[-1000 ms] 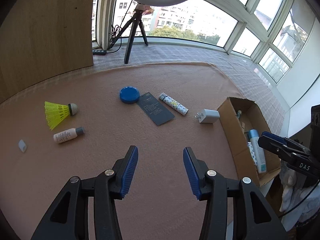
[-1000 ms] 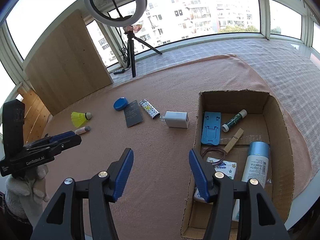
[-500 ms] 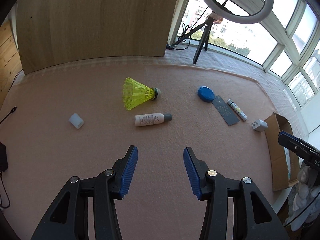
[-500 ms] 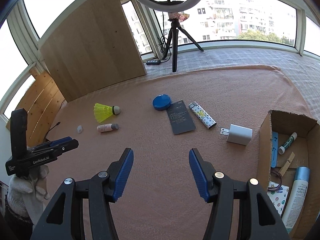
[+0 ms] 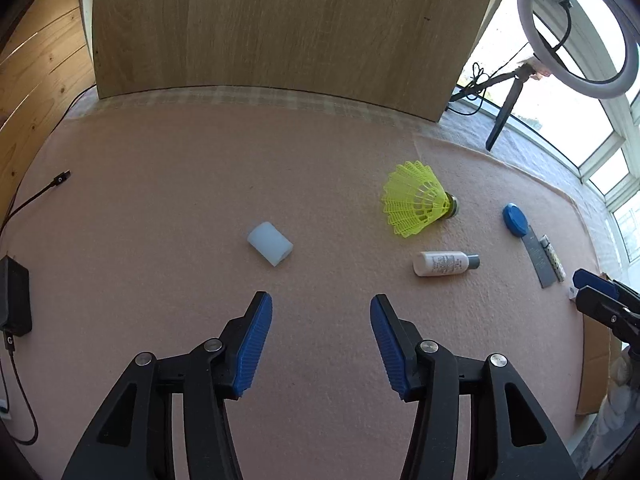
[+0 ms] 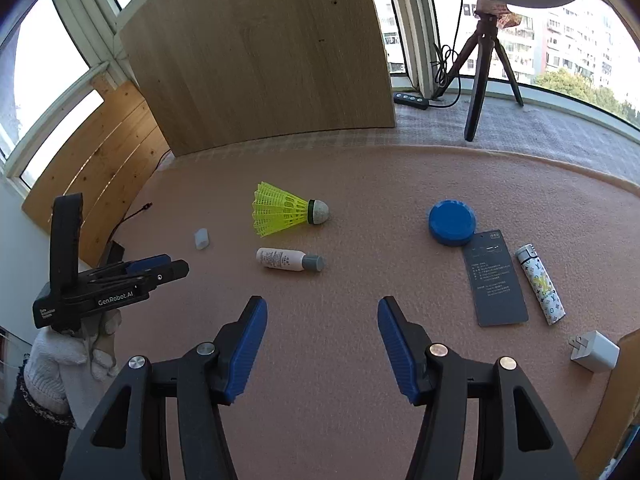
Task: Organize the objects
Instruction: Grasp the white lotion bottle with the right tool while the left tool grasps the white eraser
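Note:
On the pink mat lie a white cap (image 5: 270,243) (image 6: 201,238), a yellow shuttlecock (image 5: 417,204) (image 6: 286,214) and a small white bottle (image 5: 444,263) (image 6: 288,260). My left gripper (image 5: 321,332) (image 6: 176,270) hovers just short of the white cap, jaws opening, nothing between them. My right gripper (image 6: 322,342) (image 5: 588,288) is open and empty, below the bottle. Further right lie a blue round lid (image 6: 452,222), a dark card (image 6: 495,284), a patterned lighter (image 6: 541,284) and a white charger (image 6: 595,351).
A wooden board (image 6: 260,56) stands at the back of the mat. A ring light on a tripod (image 6: 486,52) stands by the windows. A black adapter with cable (image 5: 14,300) lies at the mat's left edge. The cardboard box's edge (image 6: 624,380) shows at far right.
Both grippers have swept left across the mat, away from the cardboard box. The white cap, shuttlecock and bottle now lie in front of them. The left jaws stand slightly wider.

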Demonstrator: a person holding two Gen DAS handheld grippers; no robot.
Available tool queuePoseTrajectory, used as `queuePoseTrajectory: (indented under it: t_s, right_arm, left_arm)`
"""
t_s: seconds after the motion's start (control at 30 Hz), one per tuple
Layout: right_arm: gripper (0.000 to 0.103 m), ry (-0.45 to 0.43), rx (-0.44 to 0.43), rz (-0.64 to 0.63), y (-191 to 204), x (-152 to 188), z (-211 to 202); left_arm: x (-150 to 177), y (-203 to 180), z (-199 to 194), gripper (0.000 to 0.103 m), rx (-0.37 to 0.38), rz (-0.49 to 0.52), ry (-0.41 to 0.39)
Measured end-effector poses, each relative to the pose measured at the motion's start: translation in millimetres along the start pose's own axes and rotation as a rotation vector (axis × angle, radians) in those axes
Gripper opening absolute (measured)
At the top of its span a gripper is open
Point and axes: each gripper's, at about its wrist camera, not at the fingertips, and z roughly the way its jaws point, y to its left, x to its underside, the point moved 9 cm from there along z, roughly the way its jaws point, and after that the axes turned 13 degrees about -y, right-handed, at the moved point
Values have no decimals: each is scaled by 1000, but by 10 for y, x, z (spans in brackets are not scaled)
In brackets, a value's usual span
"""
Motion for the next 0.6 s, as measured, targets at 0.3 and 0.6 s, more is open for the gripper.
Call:
queuePoseTrajectory:
  t_s: [0.3, 0.6]
  right_arm:
    - [54, 88, -27, -92, 276, -47, 664]
    - [54, 181, -23, -277, 553, 29, 1108]
  left_arm:
    - [-161, 289, 373, 55, -12, -74, 10]
    - [-189, 270, 645, 55, -32, -61, 21]
